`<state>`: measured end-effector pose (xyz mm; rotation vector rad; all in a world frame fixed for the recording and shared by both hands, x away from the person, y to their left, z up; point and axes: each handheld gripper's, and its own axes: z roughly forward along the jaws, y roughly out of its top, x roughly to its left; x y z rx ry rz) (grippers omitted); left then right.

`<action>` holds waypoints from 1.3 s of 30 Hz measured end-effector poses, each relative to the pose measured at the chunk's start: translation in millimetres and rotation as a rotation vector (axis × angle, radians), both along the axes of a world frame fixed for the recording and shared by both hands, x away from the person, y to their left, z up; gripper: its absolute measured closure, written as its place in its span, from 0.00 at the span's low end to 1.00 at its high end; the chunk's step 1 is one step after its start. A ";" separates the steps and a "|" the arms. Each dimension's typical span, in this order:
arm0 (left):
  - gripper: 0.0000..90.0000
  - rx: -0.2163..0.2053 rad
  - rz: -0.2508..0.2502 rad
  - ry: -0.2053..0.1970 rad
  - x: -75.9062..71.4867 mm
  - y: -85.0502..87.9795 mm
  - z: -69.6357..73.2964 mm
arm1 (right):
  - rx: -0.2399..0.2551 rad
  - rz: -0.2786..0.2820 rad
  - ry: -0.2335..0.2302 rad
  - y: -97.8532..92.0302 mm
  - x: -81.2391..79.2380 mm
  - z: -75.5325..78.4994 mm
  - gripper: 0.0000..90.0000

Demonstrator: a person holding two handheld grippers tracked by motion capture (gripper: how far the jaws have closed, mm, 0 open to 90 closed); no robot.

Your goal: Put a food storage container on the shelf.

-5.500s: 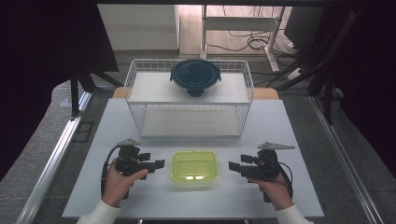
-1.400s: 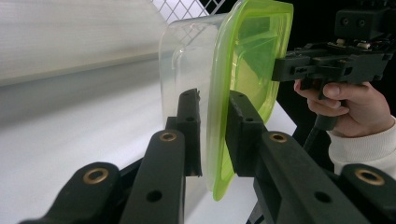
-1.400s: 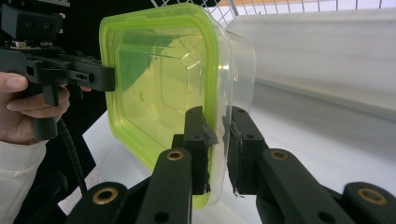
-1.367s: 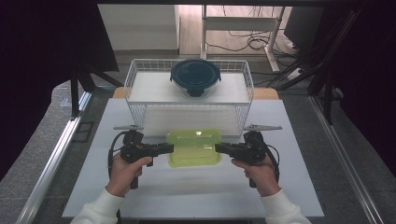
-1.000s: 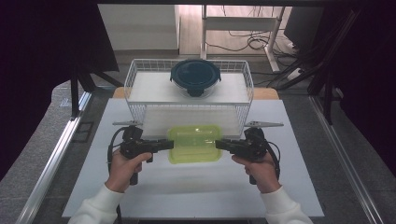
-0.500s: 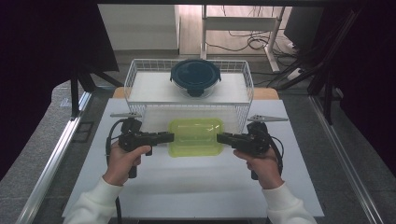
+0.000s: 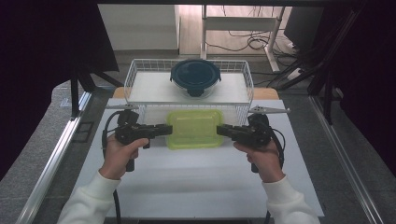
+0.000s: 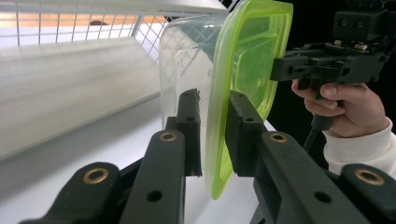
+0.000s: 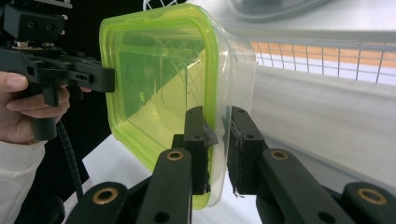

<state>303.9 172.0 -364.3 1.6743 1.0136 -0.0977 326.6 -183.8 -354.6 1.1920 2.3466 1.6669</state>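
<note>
Container, clear plastic, rectangular, lime-green lid point(image 7: 194, 128): held above the white tabletop point(image 7: 196, 182), just before the white wire basket point(image 7: 189, 88), which holds a round dark-blue lidded bowl point(image 7: 195, 77) at 12 o'clock.

Left claw point(image 7: 167, 130) clamps the rim at 9 o'clock, right claw point(image 7: 220, 129) at 3 o'clock.

Risk: thin rim slipping if either pulls outward.

Hands level, claws pointing inward.

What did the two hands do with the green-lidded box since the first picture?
Both grippers, left gripper and right gripper, closed on the ends of the clear plastic box with the green lid and carried it toward the white wire basket. The dark blue round lidded bowl stayed in the basket.
</note>
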 end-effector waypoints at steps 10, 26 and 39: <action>0.86 0.015 0.002 -0.012 4.5 0.2 13.9 | -0.002 -0.002 -0.020 0.7 2.5 12.4 0.87; 0.87 0.004 0.016 -0.032 12.0 3.4 33.6 | -0.022 -0.002 -0.042 5.4 7.6 40.5 0.87; 0.87 0.020 0.031 -0.051 25.5 4.3 53.2 | -0.006 -0.003 -0.052 7.2 20.9 56.9 0.87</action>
